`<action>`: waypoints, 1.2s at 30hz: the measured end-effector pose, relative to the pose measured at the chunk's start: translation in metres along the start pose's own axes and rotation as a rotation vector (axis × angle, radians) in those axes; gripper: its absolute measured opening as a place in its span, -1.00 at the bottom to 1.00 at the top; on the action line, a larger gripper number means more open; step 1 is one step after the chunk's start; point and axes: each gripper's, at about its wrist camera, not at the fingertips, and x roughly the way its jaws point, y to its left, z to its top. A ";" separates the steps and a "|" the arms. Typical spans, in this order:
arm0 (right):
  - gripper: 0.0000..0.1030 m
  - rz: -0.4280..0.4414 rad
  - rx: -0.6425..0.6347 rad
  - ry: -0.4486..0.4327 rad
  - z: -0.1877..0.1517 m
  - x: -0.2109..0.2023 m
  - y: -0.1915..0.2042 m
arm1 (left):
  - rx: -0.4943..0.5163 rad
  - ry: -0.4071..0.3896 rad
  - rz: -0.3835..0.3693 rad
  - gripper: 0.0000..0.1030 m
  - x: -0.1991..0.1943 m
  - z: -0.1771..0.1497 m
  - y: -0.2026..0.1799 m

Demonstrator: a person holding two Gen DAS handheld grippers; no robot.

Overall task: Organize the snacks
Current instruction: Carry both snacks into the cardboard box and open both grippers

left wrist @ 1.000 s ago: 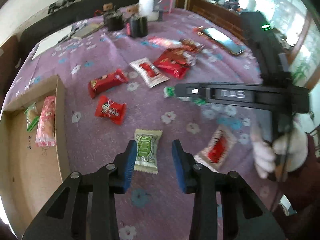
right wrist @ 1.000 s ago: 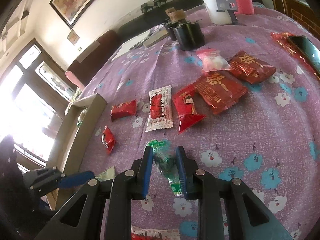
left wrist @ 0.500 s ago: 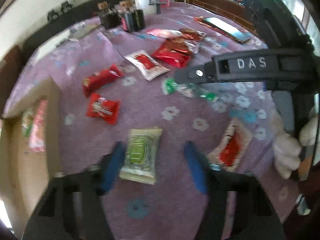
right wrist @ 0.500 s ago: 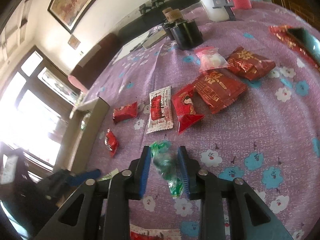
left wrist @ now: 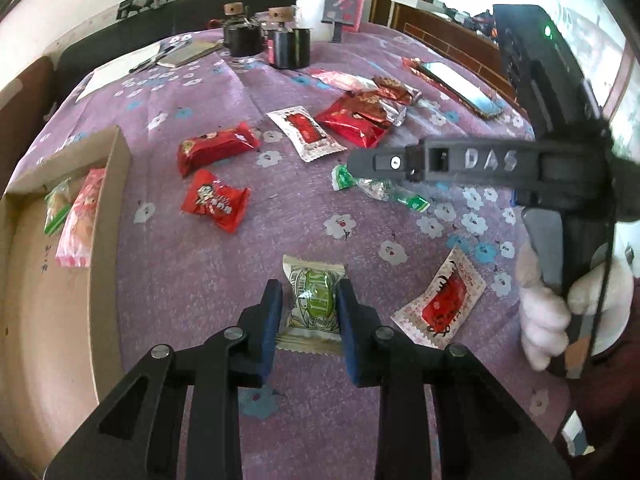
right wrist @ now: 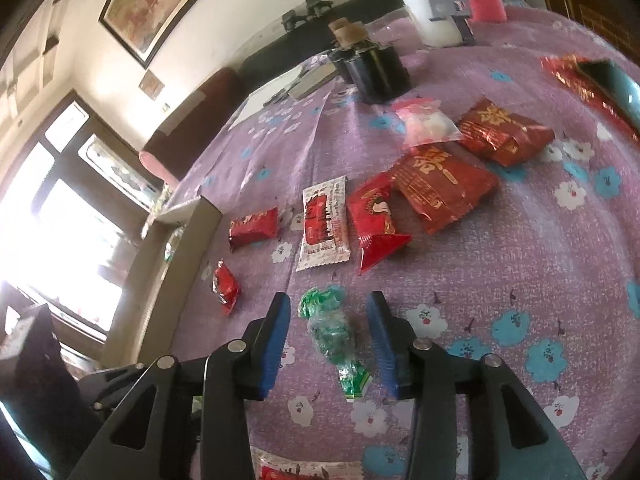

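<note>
Inside cardboard box (left wrist: 116,168), pink-wrapped snack (left wrist: 78,220), green-wrapped snack (left wrist: 56,210)

Snack packets (left wrist: 218,150) on floral tablecloth (left wrist: 192,264)

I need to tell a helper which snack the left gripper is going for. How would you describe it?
On the purple flowered tablecloth, right of the cardboard box, it lies between the left gripper's blue pads. It is the cream packet with green print; its neighbours are red.

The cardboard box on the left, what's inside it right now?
In the cardboard box lie two packets against its far end: a pink snack packet and a green-and-clear packet. The rest shows bare floor; the near wall hides part of the green packet.
</note>
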 end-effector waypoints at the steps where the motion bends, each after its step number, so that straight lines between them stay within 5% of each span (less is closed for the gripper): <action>1: -0.18 -0.021 -0.027 -0.001 -0.001 0.001 0.004 | -0.014 -0.006 -0.009 -0.52 -0.003 -0.001 0.002; 4: -0.19 -0.085 -0.105 -0.005 -0.004 0.003 0.017 | -0.050 -0.029 -0.032 -0.52 -0.015 -0.004 0.006; 6: -0.20 -0.124 -0.147 -0.010 -0.007 0.005 0.024 | -0.064 -0.044 -0.038 -0.73 -0.024 -0.007 0.010; 13: -0.31 -0.180 -0.172 -0.006 -0.009 0.005 0.027 | -0.138 -0.123 -0.051 -0.74 -0.070 -0.019 0.038; 17: -0.31 -0.216 -0.184 0.005 -0.013 0.003 0.030 | -0.125 -0.102 -0.085 -0.73 -0.073 -0.023 0.038; 20: -0.56 -0.272 -0.217 0.012 -0.016 0.003 0.036 | -0.086 -0.087 -0.076 -0.37 -0.062 -0.025 0.023; 22: -0.55 -0.276 -0.224 0.018 -0.019 0.003 0.038 | -0.063 -0.080 -0.049 0.01 -0.052 -0.025 0.013; 25: -0.55 -0.280 -0.228 0.021 -0.022 -0.001 0.039 | -0.045 -0.056 -0.014 0.01 -0.035 -0.022 0.006; 31: -0.56 -0.238 -0.225 -0.001 -0.024 -0.025 0.041 | -0.006 0.004 0.016 -0.01 -0.009 -0.023 -0.007; 32: -0.56 -0.234 -0.225 -0.006 -0.025 -0.028 0.042 | -0.002 -0.007 0.031 -0.10 -0.008 -0.025 -0.009; 33: -0.56 -0.226 -0.227 -0.013 -0.025 -0.033 0.044 | 0.008 -0.014 0.055 -0.48 -0.009 -0.026 -0.010; 36: -0.56 -0.207 -0.228 -0.025 -0.025 -0.043 0.049 | -0.046 -0.023 0.013 -0.53 -0.015 -0.026 -0.001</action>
